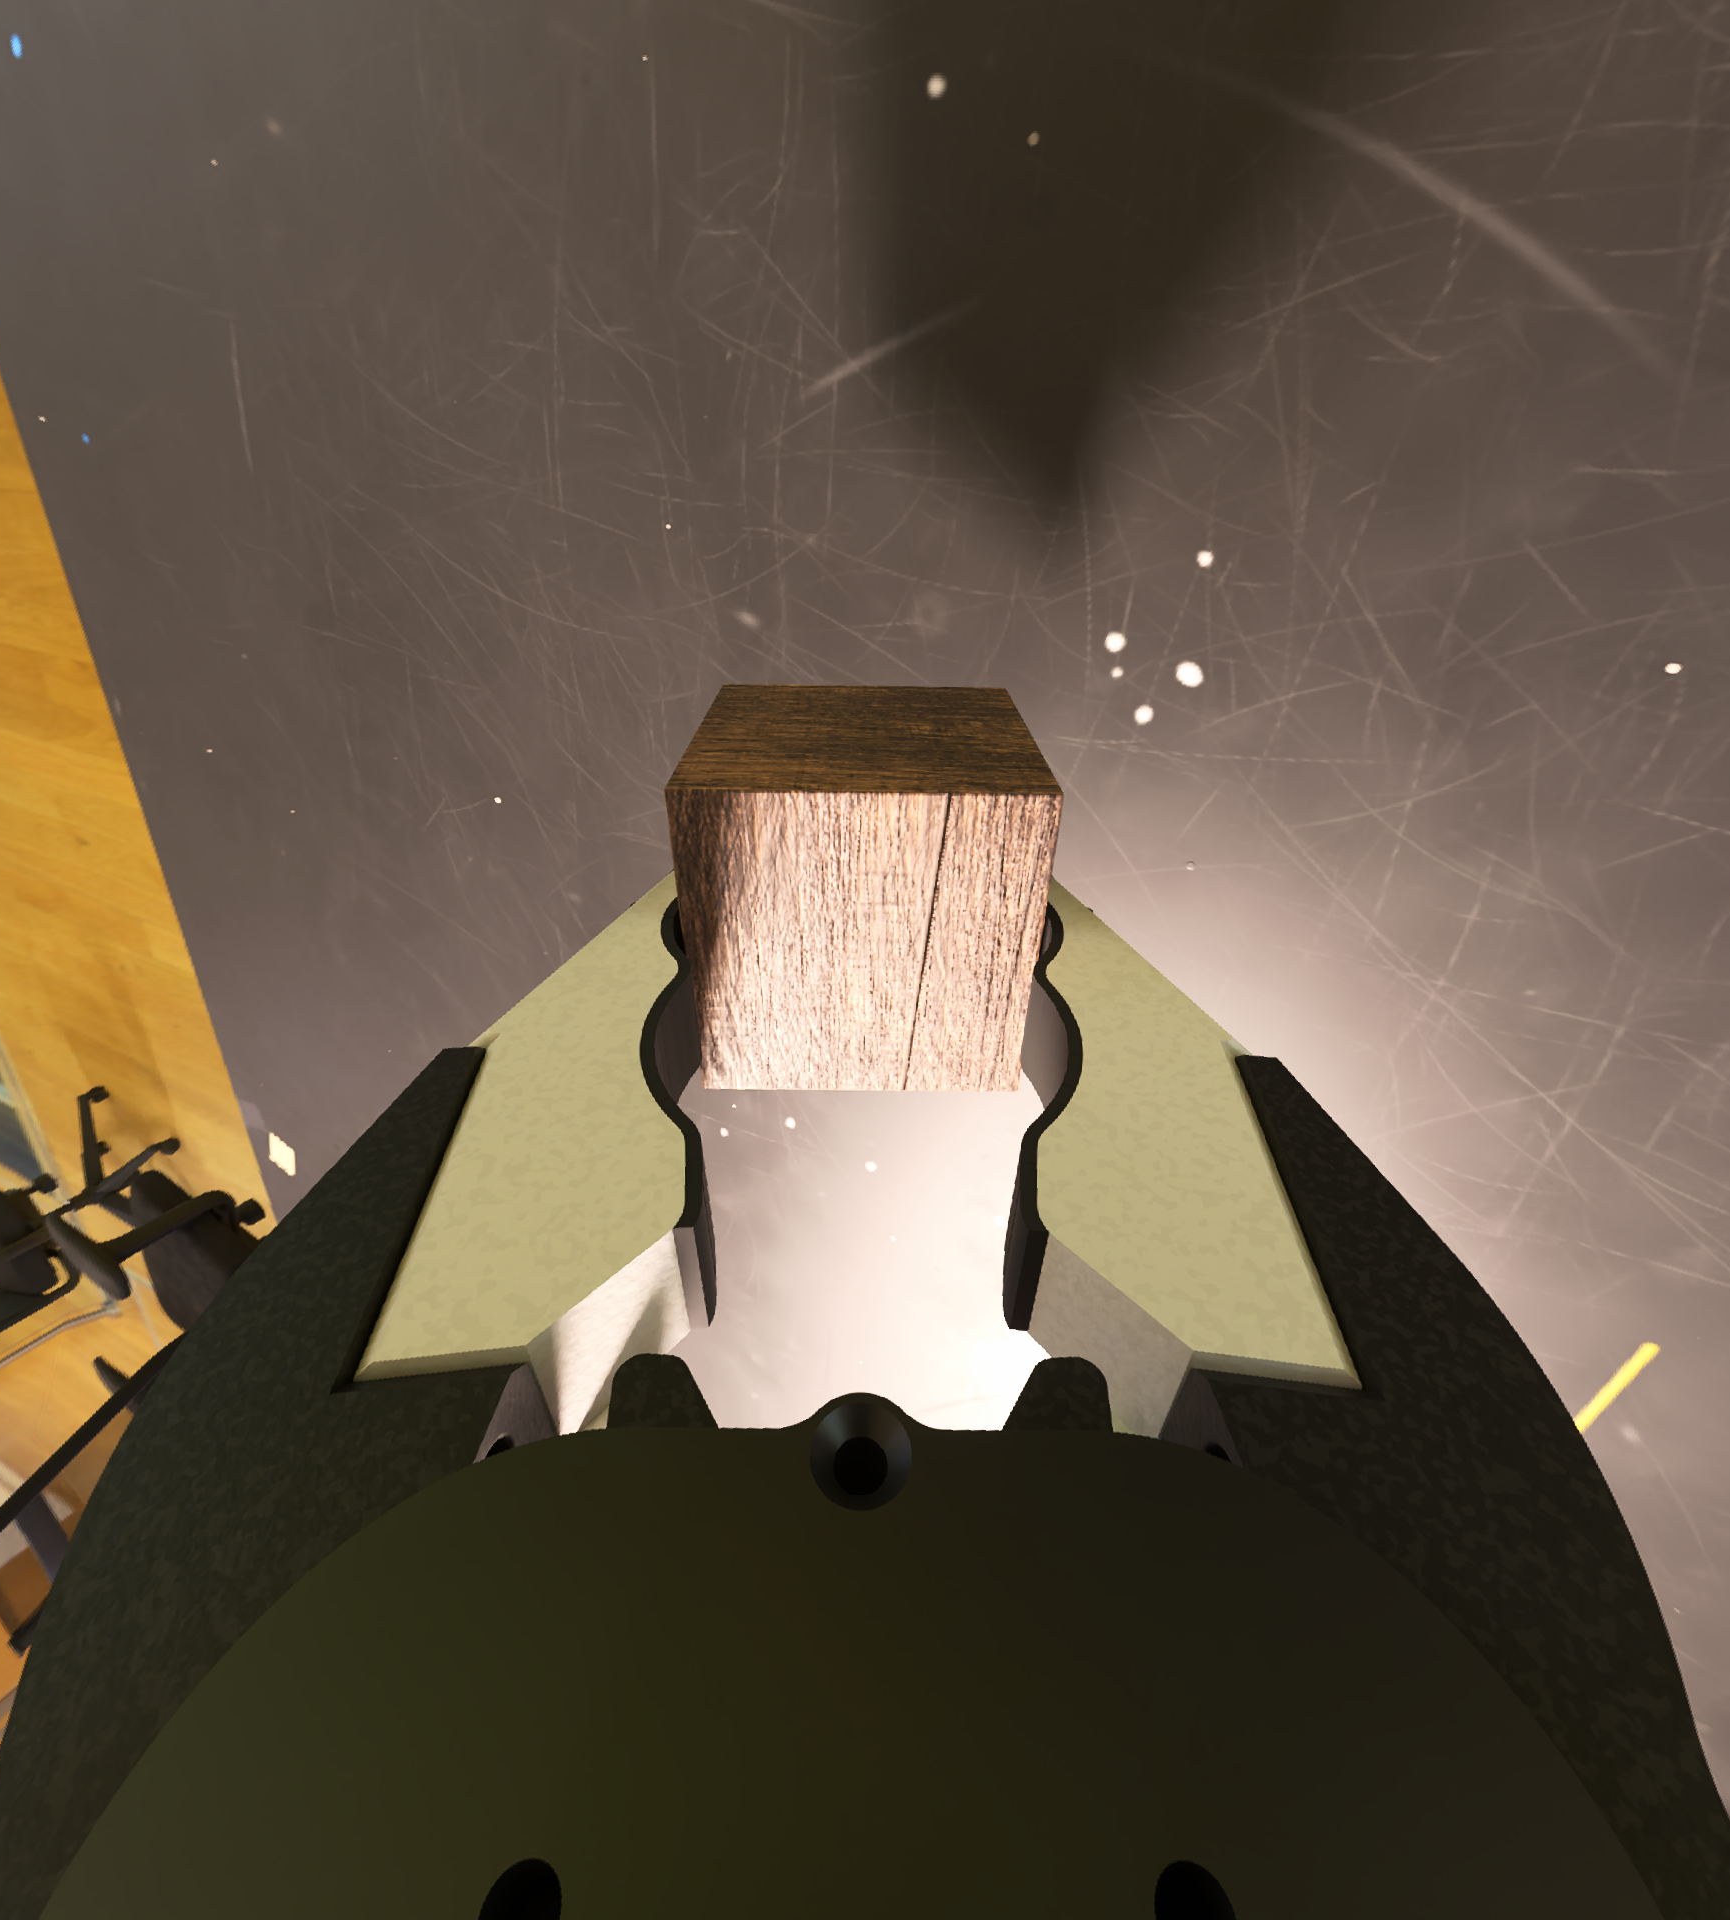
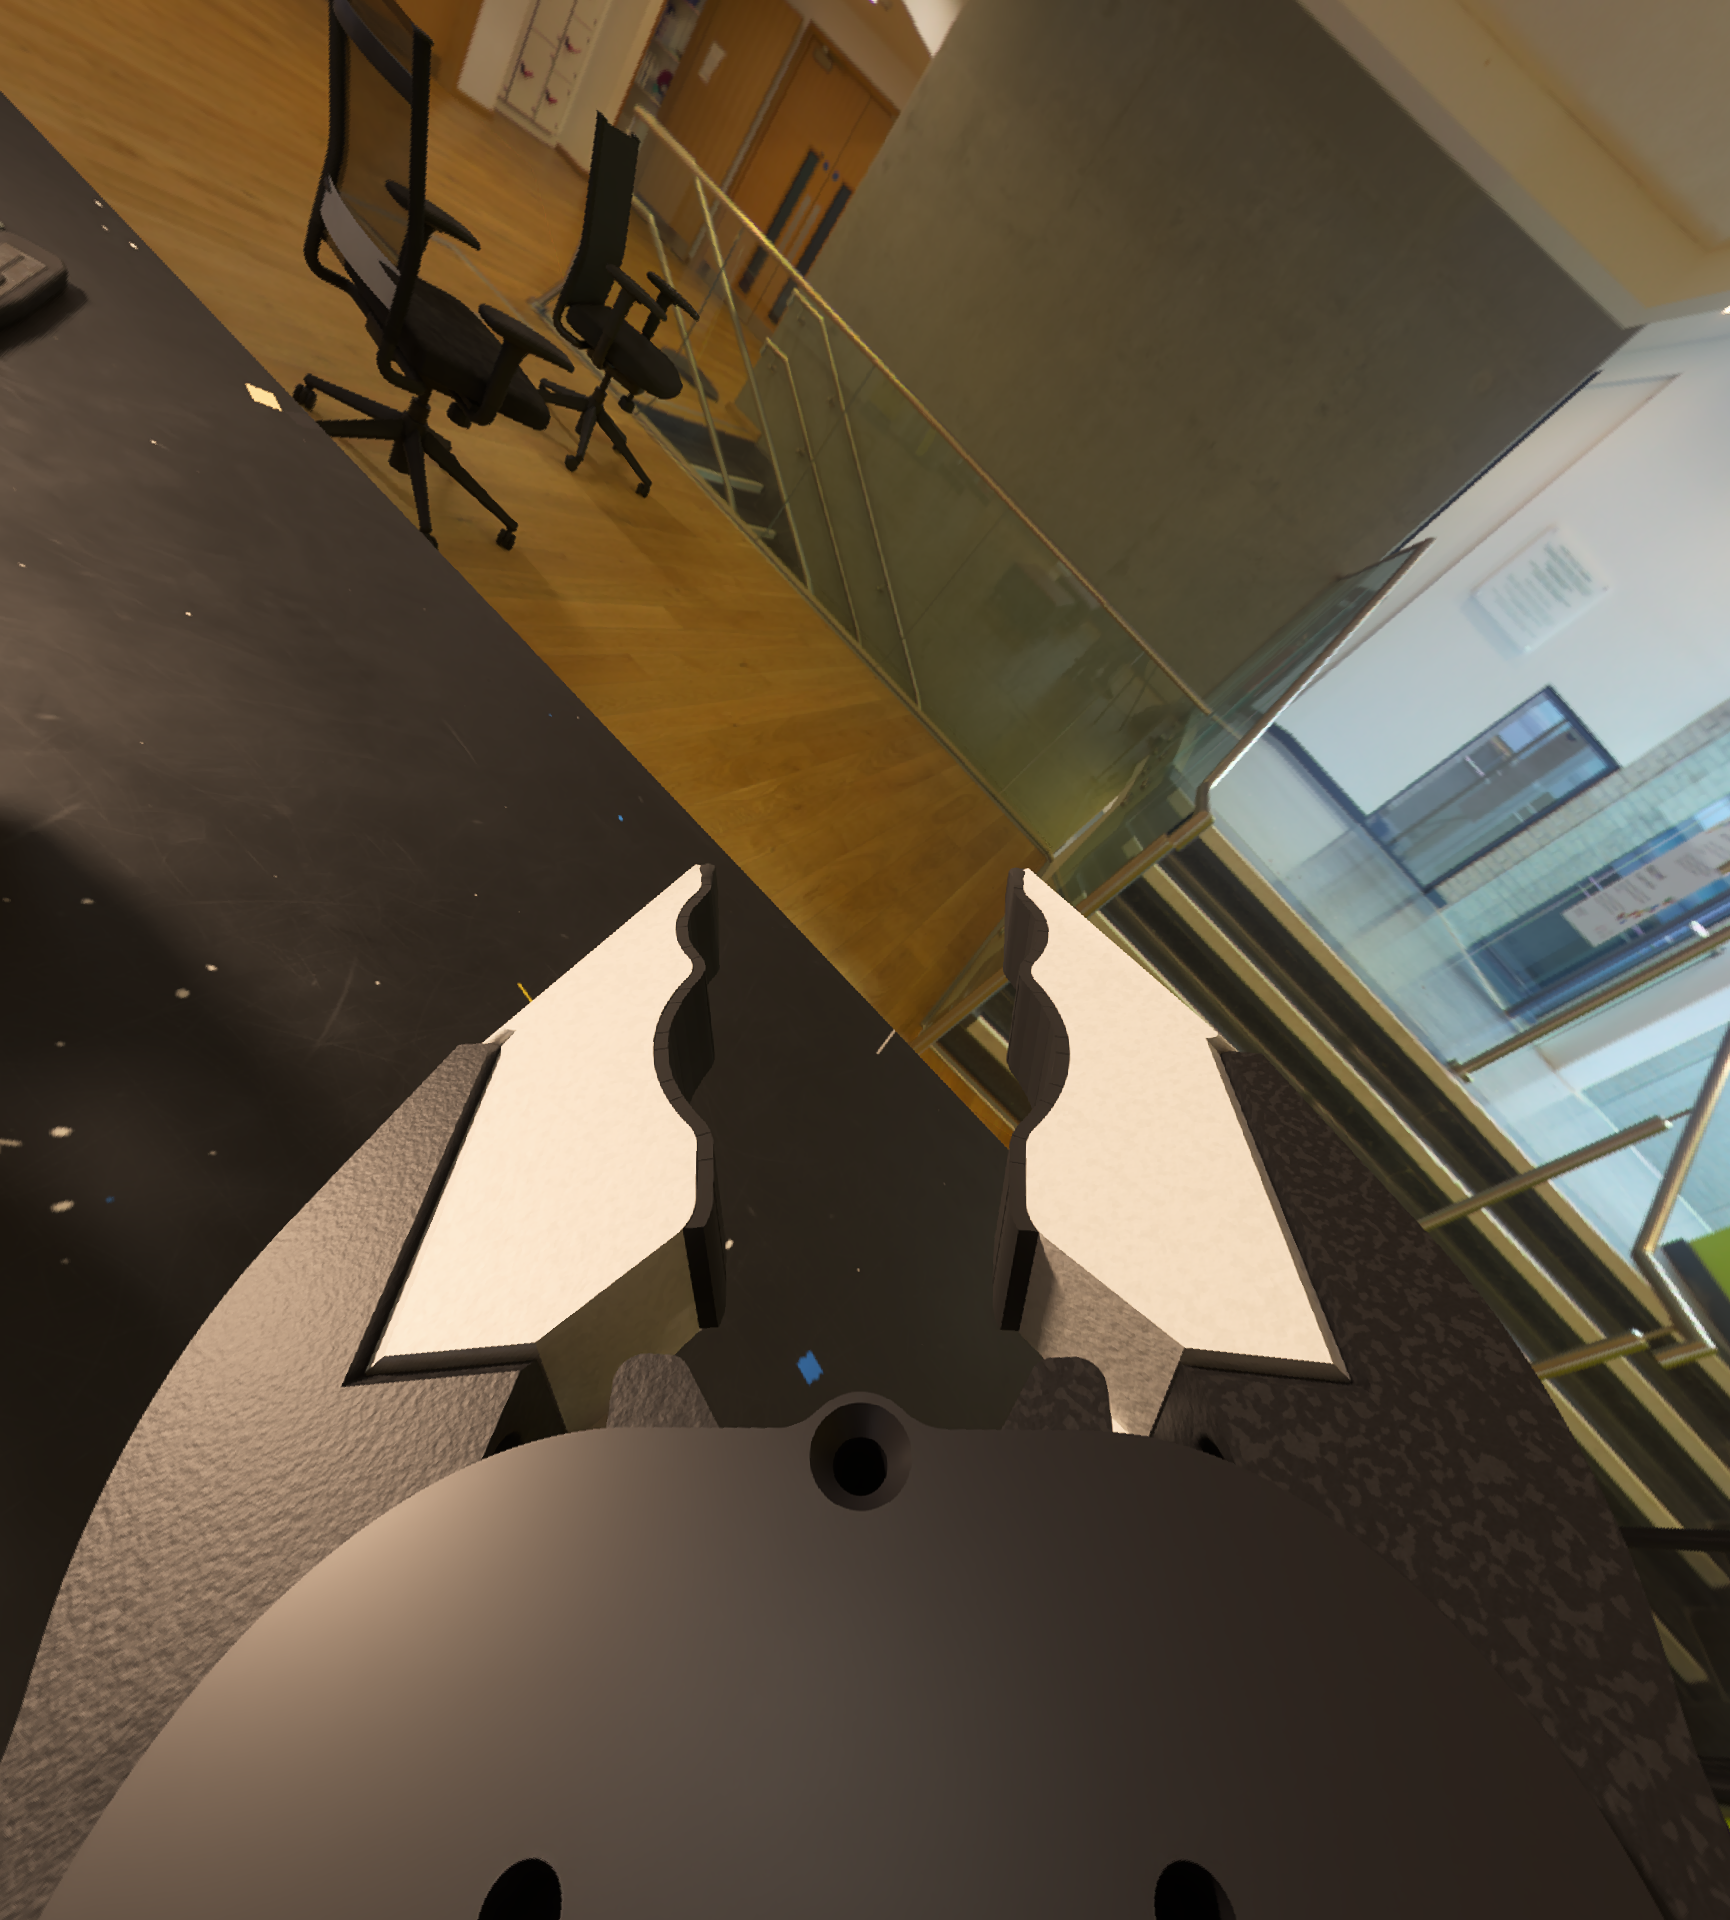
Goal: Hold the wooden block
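scratched dark table (image 1: 425, 416): one wooden block (image 1: 861, 935), two black chairs (image 2: 487, 343).

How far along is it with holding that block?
Mostly done, it seems: the block sits between the left gripper's fingers, which press on both its sides. It looks lifted off the dark table, though that is hard to confirm. In hand: keeping that grip. The right gripper is open and empty, aimed past the table edge. Left: only to keep holding steady.

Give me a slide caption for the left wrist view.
Left gripper clamps the wooden block above a scratched dark tabletop.
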You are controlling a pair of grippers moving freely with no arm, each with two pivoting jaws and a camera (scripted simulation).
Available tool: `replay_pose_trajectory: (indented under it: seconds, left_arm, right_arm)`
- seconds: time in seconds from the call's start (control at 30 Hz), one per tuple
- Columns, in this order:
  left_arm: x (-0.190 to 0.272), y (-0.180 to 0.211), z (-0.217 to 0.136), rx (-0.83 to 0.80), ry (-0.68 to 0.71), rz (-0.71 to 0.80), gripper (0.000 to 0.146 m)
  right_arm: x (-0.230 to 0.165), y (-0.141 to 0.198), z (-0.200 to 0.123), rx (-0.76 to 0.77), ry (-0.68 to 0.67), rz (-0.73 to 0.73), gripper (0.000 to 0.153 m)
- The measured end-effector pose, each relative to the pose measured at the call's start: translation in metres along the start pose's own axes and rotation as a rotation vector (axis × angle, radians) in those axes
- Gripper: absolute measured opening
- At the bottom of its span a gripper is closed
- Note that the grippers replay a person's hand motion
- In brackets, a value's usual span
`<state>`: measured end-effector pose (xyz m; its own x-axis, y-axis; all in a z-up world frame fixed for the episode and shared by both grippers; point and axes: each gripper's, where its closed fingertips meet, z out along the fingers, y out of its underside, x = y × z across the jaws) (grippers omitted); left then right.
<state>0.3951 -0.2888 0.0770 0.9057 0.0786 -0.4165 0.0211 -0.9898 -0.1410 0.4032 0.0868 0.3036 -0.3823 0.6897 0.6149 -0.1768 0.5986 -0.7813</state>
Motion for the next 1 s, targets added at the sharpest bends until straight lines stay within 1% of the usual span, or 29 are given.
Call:
replay_pose_trajectory:
  seconds: [0.47, 0.57, 0.7, 0.77, 0.87, 1.0]
  left_arm:
    - [0.013, 0.009, -0.001, -0.038, 0.092, -0.035, 0.061]
    - [0.012, 0.014, -0.003, -0.054, 0.094, -0.054, 0.061]
    - [0.016, 0.019, -0.001, -0.069, 0.13, -0.069, 0.061]
    - [0.015, 0.024, 0.002, -0.109, 0.117, -0.084, 0.061]
    - [0.016, 0.032, 0.009, -0.22, 0.114, -0.101, 0.061]
    - [0.014, 0.03, 0.012, -0.232, 0.108, -0.106, 0.061]
  right_arm:
    - [-0.008, 0.012, 0.01, -0.083, -0.005, -0.071, 0.056]
    - [-0.009, 0.012, 0.011, -0.089, -0.006, -0.085, 0.056]
    - [-0.011, 0.013, 0.012, -0.087, -0.016, -0.078, 0.056]
    - [-0.014, 0.012, 0.012, -0.082, -0.044, -0.066, 0.056]
    - [-0.016, 0.011, 0.012, -0.071, -0.055, -0.058, 0.056]
    - [-0.017, 0.014, 0.015, -0.088, -0.052, -0.073, 0.056]
